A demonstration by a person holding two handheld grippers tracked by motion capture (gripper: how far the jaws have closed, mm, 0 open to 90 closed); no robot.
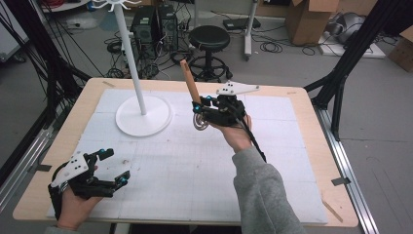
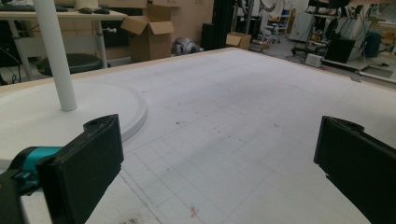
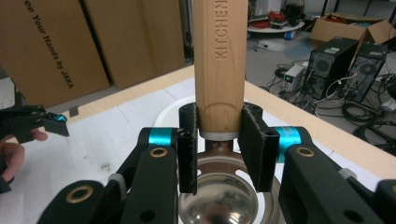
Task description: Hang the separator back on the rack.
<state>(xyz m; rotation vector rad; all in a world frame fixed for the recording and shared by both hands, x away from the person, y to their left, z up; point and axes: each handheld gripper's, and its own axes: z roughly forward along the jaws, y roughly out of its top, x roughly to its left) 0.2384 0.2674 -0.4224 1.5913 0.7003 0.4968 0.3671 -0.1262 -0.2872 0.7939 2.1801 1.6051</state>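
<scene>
Right hand-held gripper (image 1: 200, 113) is clamped on a kitchen tool with a wooden handle (image 3: 219, 65) and a shiny metal bowl (image 3: 219, 200) at its low end, maybe a ladle or a strainer; I cannot tell which. Its two black jaws squeeze the bottom of the handle, one on each side. The tool is up in the air over the middle of the surface (image 1: 292, 161), with the handle pointing up and a little back. So the picking up looks done. The white stand (image 1: 143, 114) with hooks at the top is near it, on the left, and I guess the tool should hang there next. That part is not done yet. The left hand-held gripper (image 1: 114, 168) sits low at the near left corner, jaws wide apart, holding nothing. On the handle you can read "KITCHEN", cut off at the top. A brown box (image 3: 46, 46) behind says "Your Hands by JAKA".
</scene>
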